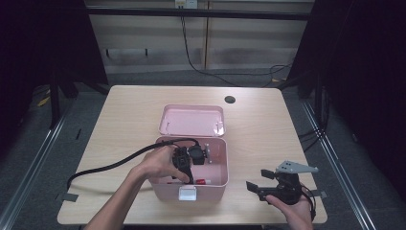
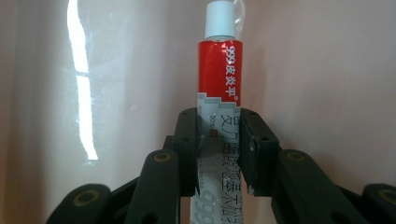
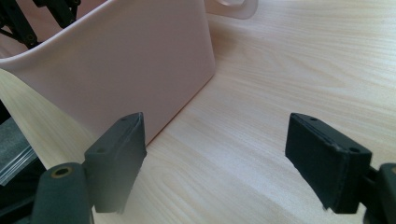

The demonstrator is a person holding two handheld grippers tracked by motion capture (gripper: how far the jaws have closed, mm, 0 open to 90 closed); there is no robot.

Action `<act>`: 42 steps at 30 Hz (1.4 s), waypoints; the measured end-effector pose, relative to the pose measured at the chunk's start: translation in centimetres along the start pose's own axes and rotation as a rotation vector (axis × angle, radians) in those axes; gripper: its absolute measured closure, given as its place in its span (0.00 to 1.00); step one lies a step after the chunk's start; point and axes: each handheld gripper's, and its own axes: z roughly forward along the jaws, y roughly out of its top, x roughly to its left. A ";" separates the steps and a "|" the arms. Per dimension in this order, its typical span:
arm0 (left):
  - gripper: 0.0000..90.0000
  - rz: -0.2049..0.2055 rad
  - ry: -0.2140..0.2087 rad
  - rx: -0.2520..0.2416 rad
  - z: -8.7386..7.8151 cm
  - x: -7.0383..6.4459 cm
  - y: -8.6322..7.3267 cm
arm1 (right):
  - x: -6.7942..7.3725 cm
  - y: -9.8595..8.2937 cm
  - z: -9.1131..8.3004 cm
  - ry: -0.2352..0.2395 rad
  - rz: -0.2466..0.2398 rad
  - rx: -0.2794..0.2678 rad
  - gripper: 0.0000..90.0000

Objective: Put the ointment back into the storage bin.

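Observation:
A red and white ointment tube (image 2: 219, 70) with a white cap stands clamped between the jaws of my left gripper (image 2: 219, 140). That gripper (image 1: 184, 167) reaches down inside an open pink box (image 1: 225, 163), and a bit of the tube (image 1: 201, 181) shows near the box's front wall. On the table to the right of the box, my right gripper (image 1: 257, 179) is open and holds nothing. In the right gripper view, its jaws (image 3: 215, 144) spread wide over bare wood, with the pink box wall (image 3: 126, 60) close on the left.
The box's pink lid (image 1: 192, 120) lies open behind it. A black cable (image 1: 110, 165) trails left from my left gripper across the wooden table (image 1: 258, 124). A round hole (image 1: 230, 99) sits near the table's far edge. The near table edge is just below my right hand.

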 end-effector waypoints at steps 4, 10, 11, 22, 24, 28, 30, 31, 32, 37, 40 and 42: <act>0.78 0.002 -0.011 0.003 0.4 0.1 0.1 | -0.1 0.0 0.0 0.000 0.000 -0.002 0.22; 0.78 -0.013 -0.043 -0.004 1.0 0.5 0.4 | -0.1 0.0 0.0 0.000 -0.001 -0.003 0.22; 0.78 -0.013 -0.043 -0.004 1.0 0.5 0.4 | -0.1 0.0 0.0 0.000 -0.001 -0.003 0.22; 0.78 -0.017 -0.079 -0.003 2.1 0.8 0.6 | -0.1 0.0 0.0 0.001 -0.001 -0.004 0.22; 0.79 -0.022 -0.093 -0.018 2.1 0.8 0.6 | -0.1 0.0 0.0 0.000 -0.001 -0.003 0.22; 0.79 -0.018 -0.086 -0.016 1.9 0.9 0.6 | 0.0 0.0 0.0 0.000 -0.002 -0.002 0.22; 0.78 -0.022 -0.079 -0.005 1.9 0.9 0.5 | -0.1 0.0 0.0 0.001 -0.001 -0.002 0.22; 0.78 -0.019 -0.079 -0.012 1.9 1.0 0.5 | -0.1 0.0 0.0 0.000 -0.002 -0.002 0.22; 0.77 -0.025 -0.080 -0.016 1.8 1.0 0.5 | -0.1 0.0 0.0 -0.001 -0.001 -0.003 0.22; 0.72 -0.042 -0.068 -0.017 1.7 1.0 0.5 | -0.1 0.0 0.0 -0.001 -0.001 -0.002 0.22; 0.69 -0.055 -0.069 -0.031 1.3 1.1 0.5 | -0.1 0.0 0.0 0.000 -0.001 -0.003 0.22; 0.68 -0.053 -0.062 -0.046 0.9 1.0 0.4 | -0.1 0.0 0.0 0.000 -0.001 -0.003 0.22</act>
